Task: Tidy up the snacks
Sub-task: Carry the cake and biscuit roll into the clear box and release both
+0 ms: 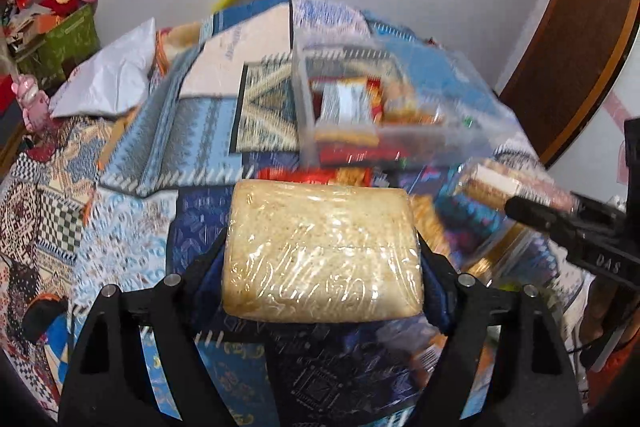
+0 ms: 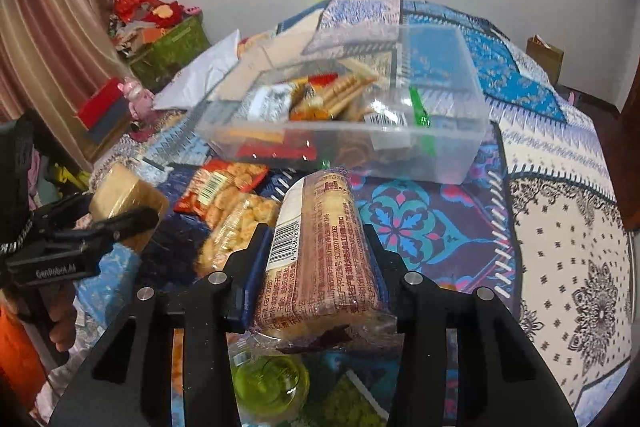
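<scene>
My left gripper [image 1: 320, 251] is shut on a pale, plastic-wrapped cake block [image 1: 322, 251] and holds it above the bed; it also shows at the left of the right wrist view [image 2: 124, 199]. My right gripper [image 2: 316, 247] is shut on a long wrapped biscuit pack [image 2: 320, 259] with a barcode, which also shows in the left wrist view [image 1: 516, 187]. A clear plastic bin [image 2: 440, 155] holding several snacks lies ahead on the bed and appears in the left wrist view [image 1: 304, 115].
Loose snack packets [image 2: 228, 195] lie on the patterned quilt [image 2: 560, 227] before the bin. A green jelly cup [image 2: 272, 383] sits below my right gripper. A white pillow [image 1: 112, 83] and a green box [image 1: 72, 39] are at the left. A wooden door [image 1: 568, 51] is at the right.
</scene>
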### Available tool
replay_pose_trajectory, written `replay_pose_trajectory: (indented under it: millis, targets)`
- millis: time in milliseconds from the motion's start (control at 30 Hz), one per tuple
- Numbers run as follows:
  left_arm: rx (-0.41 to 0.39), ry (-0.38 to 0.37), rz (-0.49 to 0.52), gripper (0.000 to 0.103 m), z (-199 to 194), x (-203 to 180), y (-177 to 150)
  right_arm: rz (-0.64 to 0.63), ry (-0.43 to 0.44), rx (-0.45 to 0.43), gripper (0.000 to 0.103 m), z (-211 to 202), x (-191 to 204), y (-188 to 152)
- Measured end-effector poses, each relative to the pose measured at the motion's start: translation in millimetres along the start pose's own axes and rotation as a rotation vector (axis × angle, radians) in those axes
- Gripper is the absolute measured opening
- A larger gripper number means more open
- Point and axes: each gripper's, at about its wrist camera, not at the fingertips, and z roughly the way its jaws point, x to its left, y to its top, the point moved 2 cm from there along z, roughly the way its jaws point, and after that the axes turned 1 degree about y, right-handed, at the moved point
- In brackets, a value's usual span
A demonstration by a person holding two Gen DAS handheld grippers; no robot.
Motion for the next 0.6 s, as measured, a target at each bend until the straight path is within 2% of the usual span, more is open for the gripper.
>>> replay_pose_trajectory:
  millis: [167, 333, 433, 600]
  targets:
    - [-0.056, -0.015, 0.002, 0.081, -6, -9, 29, -0.001, 0.013, -0.084, 0.04, -23, 2, 20]
    - [-0.081, -0.03, -0.002, 0.081, 2, -19, 59, -0.002, -0.02, -0.165, 0.04, -32, -3, 48]
    - [-0.09, -0.024, 0.012, 0.081, 12, -28, 78, 0.002, -0.051, -0.194, 0.04, -28, -11, 64]
    - [-0.084, -0.03, 0.031, 0.081, 40, -41, 102, 0.036, -0.08, -0.191, 0.04, -4, -32, 88]
